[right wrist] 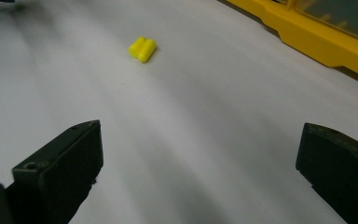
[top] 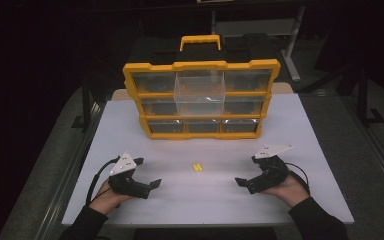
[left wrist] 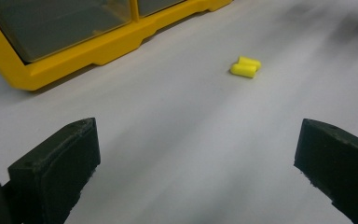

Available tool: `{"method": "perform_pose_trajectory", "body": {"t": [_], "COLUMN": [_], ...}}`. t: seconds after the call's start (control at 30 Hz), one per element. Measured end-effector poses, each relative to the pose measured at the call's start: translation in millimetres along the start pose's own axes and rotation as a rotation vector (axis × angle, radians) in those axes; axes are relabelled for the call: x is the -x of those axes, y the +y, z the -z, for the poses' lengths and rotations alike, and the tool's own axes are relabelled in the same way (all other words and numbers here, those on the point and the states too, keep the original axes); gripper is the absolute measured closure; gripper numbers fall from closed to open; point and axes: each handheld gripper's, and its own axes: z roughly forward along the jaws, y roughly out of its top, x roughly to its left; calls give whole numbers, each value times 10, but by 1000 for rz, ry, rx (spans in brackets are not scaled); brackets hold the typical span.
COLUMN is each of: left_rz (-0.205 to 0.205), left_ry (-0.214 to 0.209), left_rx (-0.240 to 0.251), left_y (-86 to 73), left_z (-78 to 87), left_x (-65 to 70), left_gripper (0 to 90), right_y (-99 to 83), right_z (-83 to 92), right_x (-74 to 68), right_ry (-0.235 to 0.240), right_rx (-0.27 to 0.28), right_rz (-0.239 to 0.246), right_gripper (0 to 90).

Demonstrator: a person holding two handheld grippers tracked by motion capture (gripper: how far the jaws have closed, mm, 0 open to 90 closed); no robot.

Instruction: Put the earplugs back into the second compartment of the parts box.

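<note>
Two small yellow foam earplugs lie side by side on the white table, between my two grippers. They appear ahead and to the right in the left gripper view, and ahead to the left in the right gripper view. My left gripper rests at the front left, open and holding nothing, its jaws wide apart. At the front right, my right gripper is also open and holds nothing. A yellow organizer case with clear drawers stands upright behind the earplugs; one clear middle drawer is pulled out toward me.
The case's yellow base is at the upper left in the left gripper view and the upper right in the right gripper view. Dark floor and metal frames surround the table.
</note>
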Motion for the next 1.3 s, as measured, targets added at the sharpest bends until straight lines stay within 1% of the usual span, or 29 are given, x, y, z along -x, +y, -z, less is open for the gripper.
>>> {"method": "perform_pose_trajectory", "body": {"t": [0.1, 0.2, 0.23, 0.27, 0.4, 0.47, 0.6, 0.63, 0.8, 0.93, 1.1, 1.2, 1.3], "left_rz": [-4, -11, -18, -17, -25, -26, -26, -26, -43, -50, -45, -46, -44], "left_ry": [1, -7, -25, -31, -39, -40, -36, -37, -33, -35, -32, -38, -37], "left_rx": [-13, -21, -14, -13, -18, -16, -13, -12, -19, -15, -10, -12, -11], "left_y": [-3, -6, 4, 6, 5, 6, 8, 8, 1, 1, 1, -4, -5], "left_z": [-2, -2, 7, 7, 3, 6, 8, 8, 5, 5, 10, 4, -1], "left_x": [-3, 4, 25, 30, 36, 36, 32, 31, 32, 37, 33, 33, 36], "left_gripper": [0, 0, 0, 0, 0, 0, 0, 0, 0, 0, 0, 0, 0], "right_y": [76, 124, 183, 201, 280, 321, 394, 411, 492, 540, 586, 612, 641], "right_z": [-44, -79, -124, -137, -181, -205, -259, -270, -320, -364, -415, -445, -480], "right_x": [-24, -32, -45, -50, -73, -75, -77, -80, -97, -100, -112, -123, -125], "right_ry": [-2, 1, 6, 6, 27, 37, 42, 42, 36, 40, 38, 34, 52], "right_rx": [-3, -3, -7, -5, 5, 3, 9, 11, 14, 19, 13, 18, 22], "right_rz": [19, 21, 23, 21, 19, 19, 19, 17, 36, 35, 43, 47, 50], "right_gripper": [0, 0, 0, 0, 0, 0, 2, 2, 2, 2, 7, 41, 84]}}
